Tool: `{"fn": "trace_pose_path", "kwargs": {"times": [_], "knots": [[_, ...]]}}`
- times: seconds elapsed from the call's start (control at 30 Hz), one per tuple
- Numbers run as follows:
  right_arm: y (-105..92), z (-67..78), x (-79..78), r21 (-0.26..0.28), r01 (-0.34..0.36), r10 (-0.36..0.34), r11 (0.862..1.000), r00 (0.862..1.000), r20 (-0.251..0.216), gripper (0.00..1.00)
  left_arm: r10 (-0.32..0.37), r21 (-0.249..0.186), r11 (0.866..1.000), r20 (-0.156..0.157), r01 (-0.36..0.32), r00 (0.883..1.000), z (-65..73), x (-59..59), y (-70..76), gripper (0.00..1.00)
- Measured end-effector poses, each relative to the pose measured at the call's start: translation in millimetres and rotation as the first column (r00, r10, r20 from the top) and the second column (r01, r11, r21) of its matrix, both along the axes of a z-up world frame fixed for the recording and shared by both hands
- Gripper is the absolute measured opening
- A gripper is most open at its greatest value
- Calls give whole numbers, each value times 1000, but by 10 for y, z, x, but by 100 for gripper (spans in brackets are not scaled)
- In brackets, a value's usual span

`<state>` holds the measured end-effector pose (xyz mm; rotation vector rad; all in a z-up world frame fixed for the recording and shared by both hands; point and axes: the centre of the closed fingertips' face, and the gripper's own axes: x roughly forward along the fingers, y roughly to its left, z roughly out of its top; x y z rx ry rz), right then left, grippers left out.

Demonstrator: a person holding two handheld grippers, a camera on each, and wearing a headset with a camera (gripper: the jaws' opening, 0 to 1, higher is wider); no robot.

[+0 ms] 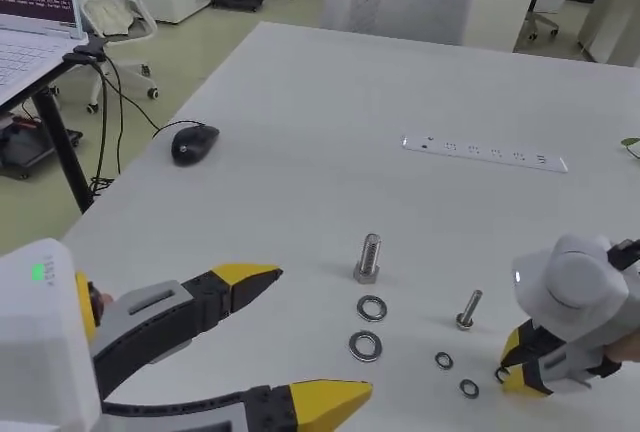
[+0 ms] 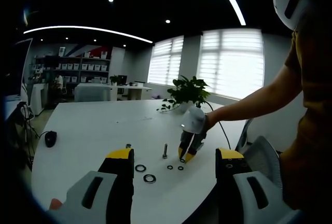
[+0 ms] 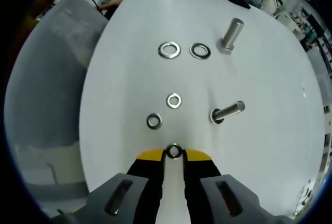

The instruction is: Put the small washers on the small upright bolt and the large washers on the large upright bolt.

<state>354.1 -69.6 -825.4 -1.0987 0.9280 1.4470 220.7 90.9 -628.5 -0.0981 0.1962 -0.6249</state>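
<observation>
Right gripper view: fingers [image 3: 148, 174] pinching small washer [image 3: 174, 151].

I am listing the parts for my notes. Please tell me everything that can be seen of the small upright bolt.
The small upright bolt is silvery metal, with a shaft that looks threaded and a wider head. It stands head down on the white table, shaft pointing up. Its shaft is bare: no washer is on it. Only the table touches it. Two small washers lie loose nearby, and the right claw, shut on a third small washer, is close but apart.
</observation>
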Motion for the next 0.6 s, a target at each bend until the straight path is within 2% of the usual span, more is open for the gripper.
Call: {"fn": "trace_pose_path", "kwargs": {"times": [0.13, 0.43, 0.5, 0.6], "knots": [[-1, 0, 2, -3, -18, 18, 1000, 1000, 9, 14, -1, 3, 1000, 0, 1, 1000, -6, 4, -7, 63], [-14, 6, 15, -15, 11, -11, 1000, 1000, 7, 12, 2, 2, 1000, 5, -2, 1000, -6, 3, 2, 63], [-25, 36, 14, -23, 4, -3, 1000, 1000, 10, 12, 3, 6, 1000, 3, -3, 1000, -11, -1, 7, 63], [-15, 173, 53, -12, 6, -6, 1000, 1000, 13, 12, 1, 5, 1000, 4, -1, 1000, -19, -2, 15, 63]]}}
